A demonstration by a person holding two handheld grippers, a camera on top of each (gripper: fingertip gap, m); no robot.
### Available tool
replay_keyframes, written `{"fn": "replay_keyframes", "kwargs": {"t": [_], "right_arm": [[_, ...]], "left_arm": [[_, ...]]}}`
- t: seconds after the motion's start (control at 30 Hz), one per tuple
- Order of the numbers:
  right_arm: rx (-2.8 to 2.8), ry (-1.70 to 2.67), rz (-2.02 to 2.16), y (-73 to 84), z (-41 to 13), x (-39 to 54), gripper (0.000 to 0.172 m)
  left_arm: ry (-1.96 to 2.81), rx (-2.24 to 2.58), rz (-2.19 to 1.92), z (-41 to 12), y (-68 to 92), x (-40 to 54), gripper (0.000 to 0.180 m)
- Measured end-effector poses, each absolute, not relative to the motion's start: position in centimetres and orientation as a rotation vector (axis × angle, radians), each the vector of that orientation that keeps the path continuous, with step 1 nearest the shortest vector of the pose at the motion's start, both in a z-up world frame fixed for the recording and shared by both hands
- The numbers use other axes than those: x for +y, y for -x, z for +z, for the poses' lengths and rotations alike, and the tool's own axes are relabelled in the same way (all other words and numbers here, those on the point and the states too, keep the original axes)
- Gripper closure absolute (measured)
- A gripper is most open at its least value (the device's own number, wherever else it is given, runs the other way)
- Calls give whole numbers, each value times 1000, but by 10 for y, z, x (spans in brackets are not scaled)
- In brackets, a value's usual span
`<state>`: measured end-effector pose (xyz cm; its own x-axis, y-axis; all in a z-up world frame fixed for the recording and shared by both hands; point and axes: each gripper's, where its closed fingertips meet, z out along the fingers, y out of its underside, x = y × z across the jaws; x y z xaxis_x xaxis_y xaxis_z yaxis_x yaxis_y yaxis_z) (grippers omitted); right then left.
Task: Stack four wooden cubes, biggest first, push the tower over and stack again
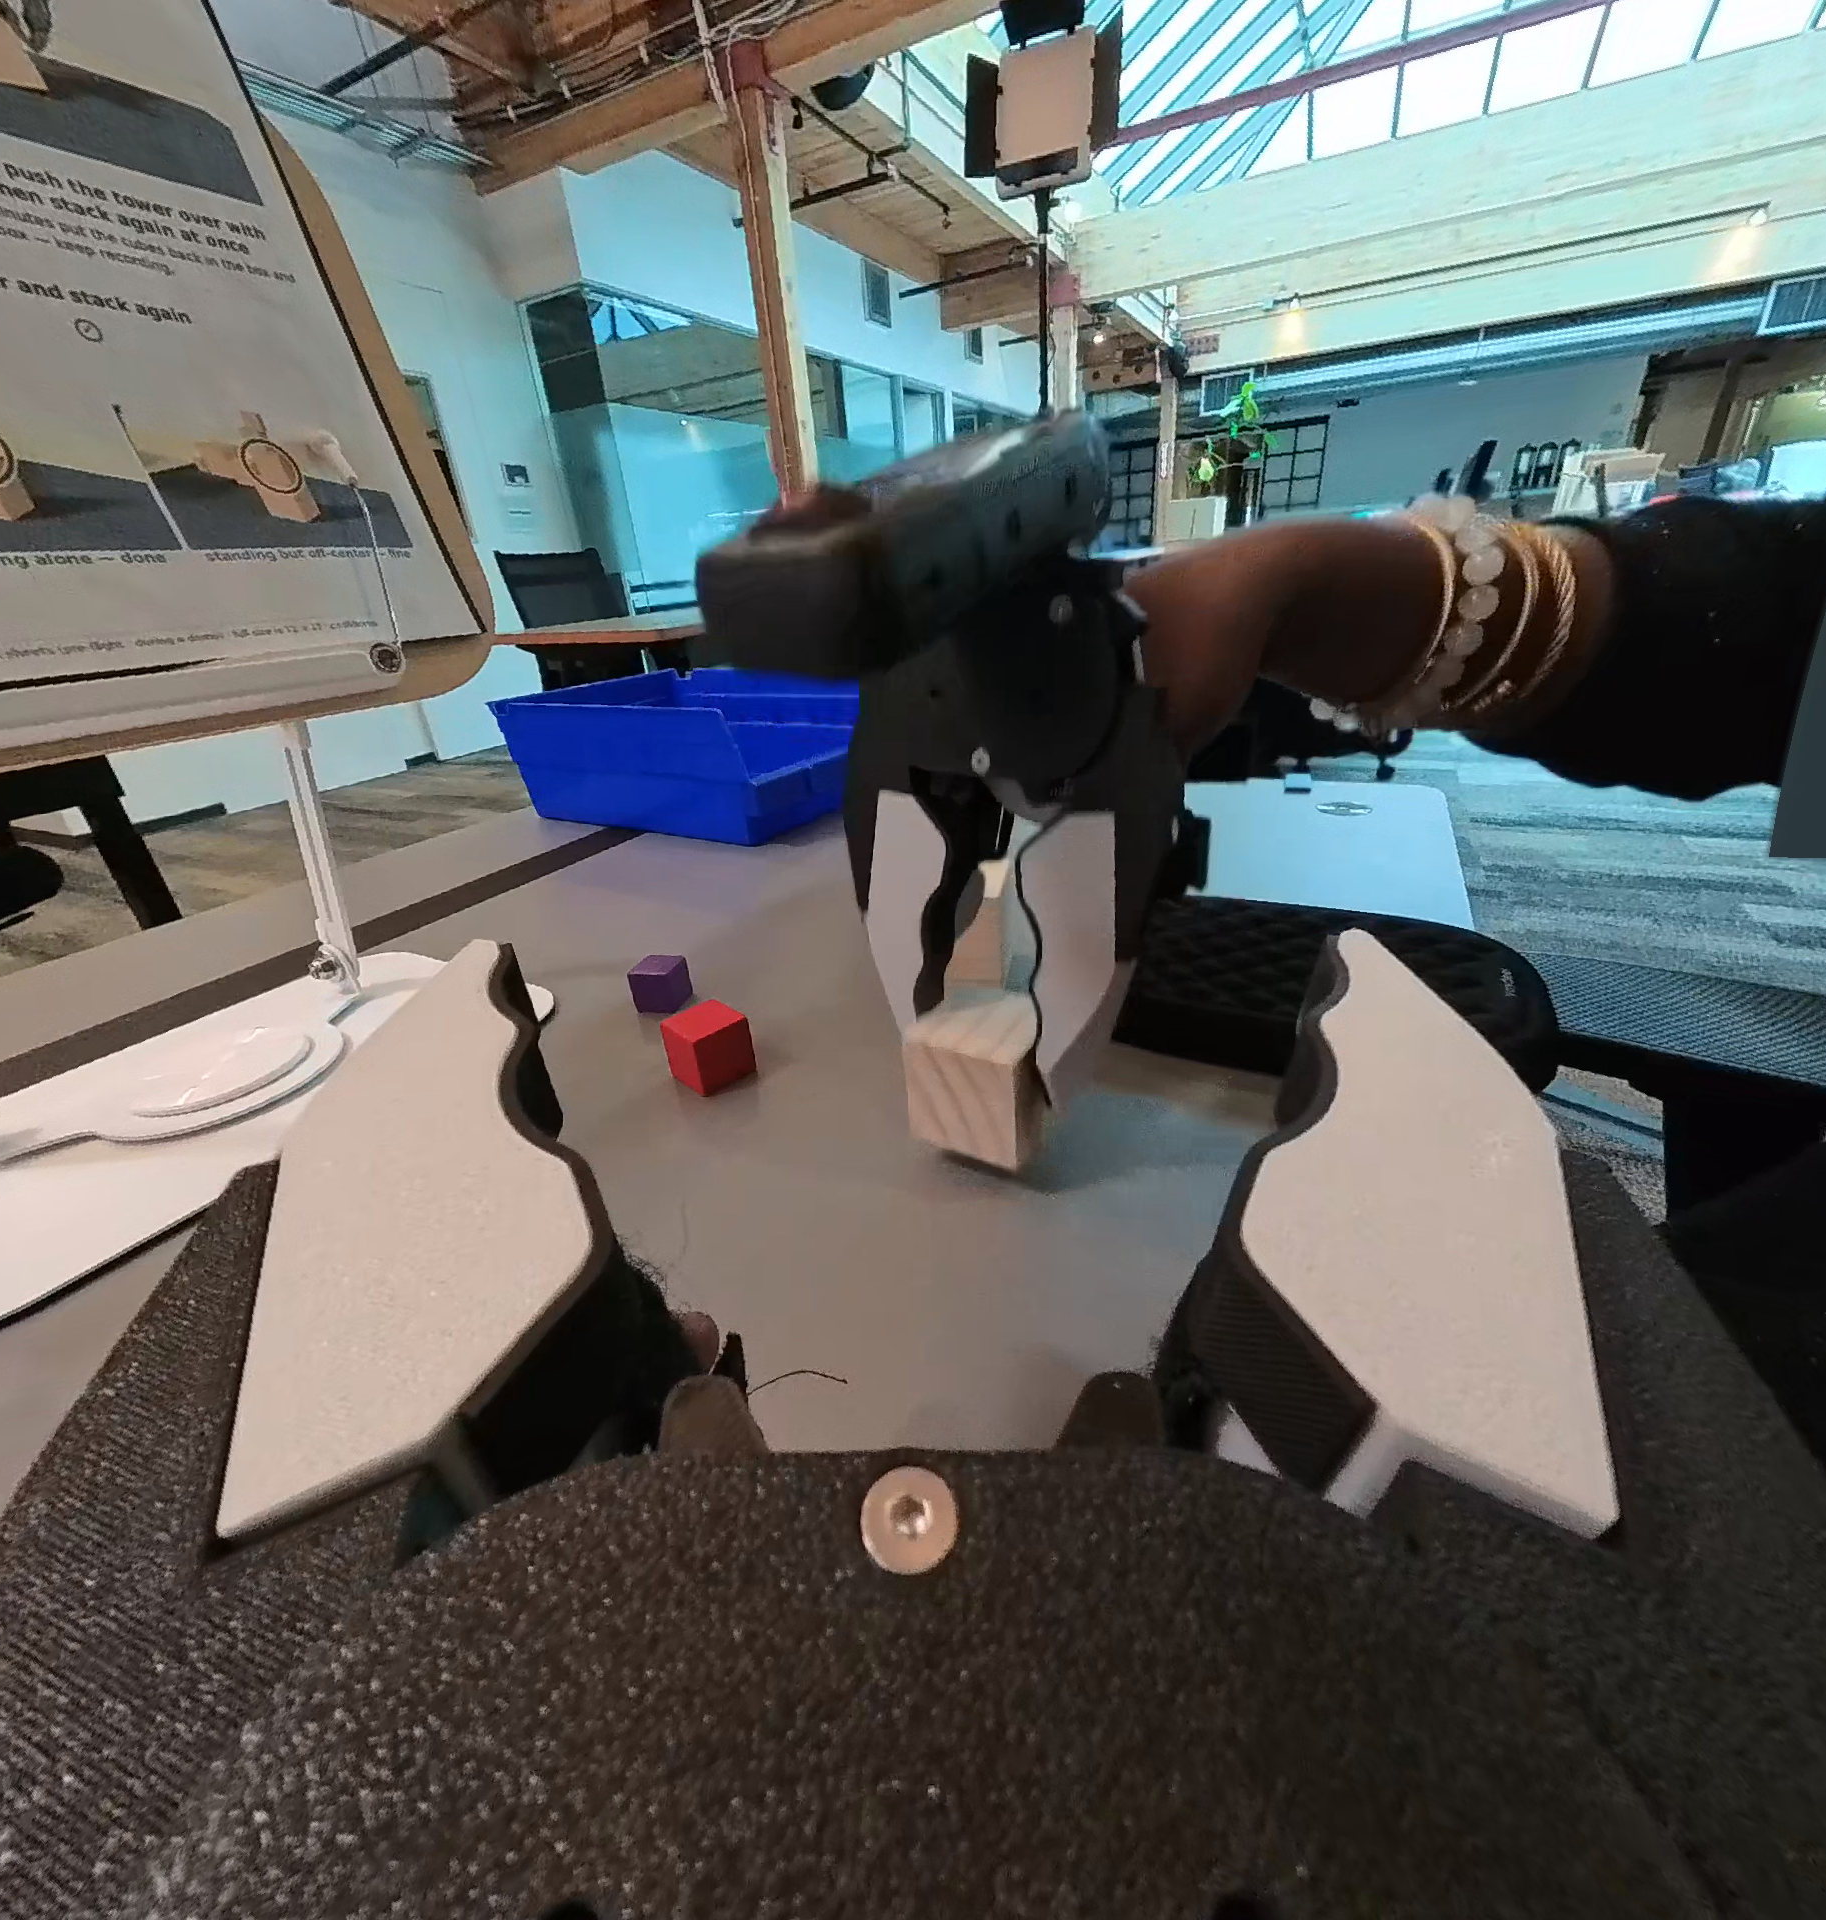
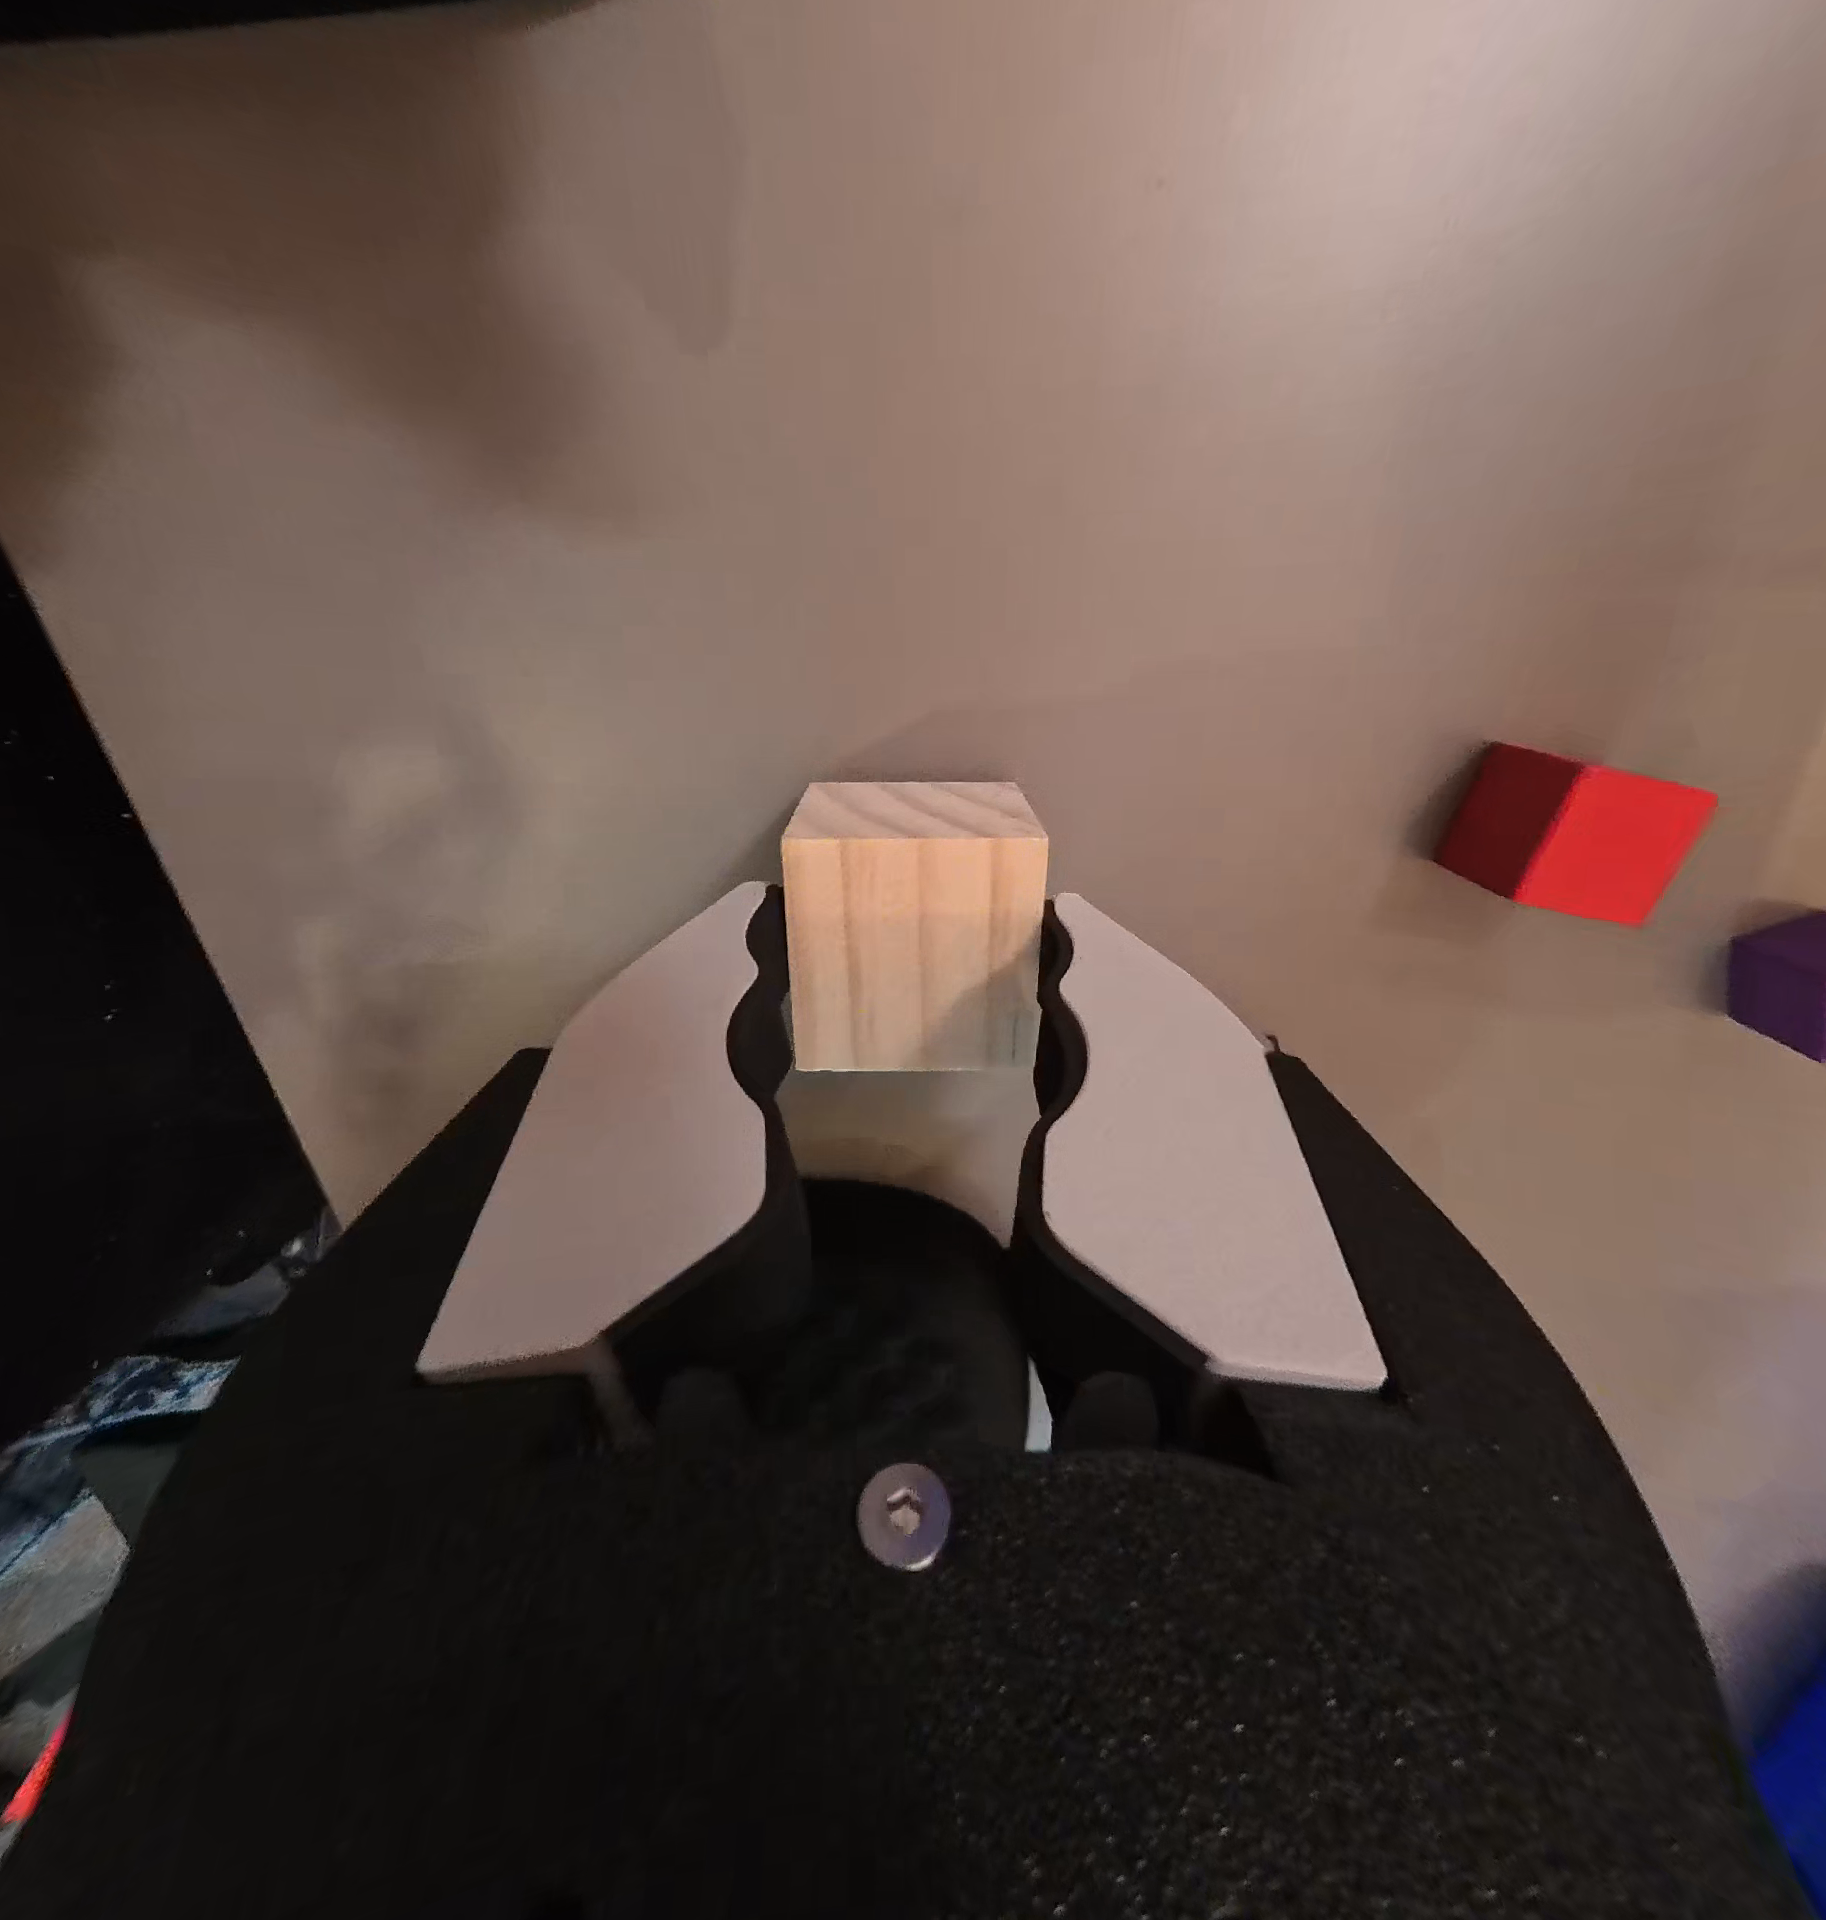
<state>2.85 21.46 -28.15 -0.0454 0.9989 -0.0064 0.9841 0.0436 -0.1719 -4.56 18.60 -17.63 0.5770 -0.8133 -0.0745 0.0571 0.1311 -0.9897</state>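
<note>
A pale striped-grain wooden block (image 2: 914,940), red cube (image 2: 1574,847), purple cube (image 2: 1802,982) and blue bin (image 1: 680,753) are seen on the grey tabletop (image 1: 784,1226).

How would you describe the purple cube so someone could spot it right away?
On the grey table, in front of the blue bin, two small painted cubes sit together. The purple cube is the one nearer the bin, smaller and darker than the red cube beside it.

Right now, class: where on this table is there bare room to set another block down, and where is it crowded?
Free: grey table between the open left gripper fingers. Crowded: around the red cube and purple cube, and where the right gripper clamps the wooden cube.
</note>
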Motion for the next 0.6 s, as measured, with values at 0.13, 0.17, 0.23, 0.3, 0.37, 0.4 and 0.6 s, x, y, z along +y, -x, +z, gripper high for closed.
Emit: {"fn": "replay_keyframes", "kwargs": {"t": [0.13,0.17,0.23,0.3,0.37,0.4,0.6], "right_arm": [[-2129,2015,249,-42,-237,234,127],[-2132,1995,241,-51,-226,243,127],[-2227,1895,221,-73,-211,257,127],[-2364,1722,220,-92,-203,266,127],[-2425,1643,206,-105,-202,275,127],[-2445,1605,203,-109,-203,279,127],[-2519,1518,220,-124,-220,291,127]], "left_arm": [[1291,733,-724,-176,46,186,45],[1290,733,-719,-176,46,186,45],[1292,735,-714,-176,46,186,45],[1296,735,-716,-176,46,186,45],[1295,733,-719,-176,46,186,45],[1295,732,-719,-176,46,186,46],[1300,729,-726,-176,46,187,49]]}}
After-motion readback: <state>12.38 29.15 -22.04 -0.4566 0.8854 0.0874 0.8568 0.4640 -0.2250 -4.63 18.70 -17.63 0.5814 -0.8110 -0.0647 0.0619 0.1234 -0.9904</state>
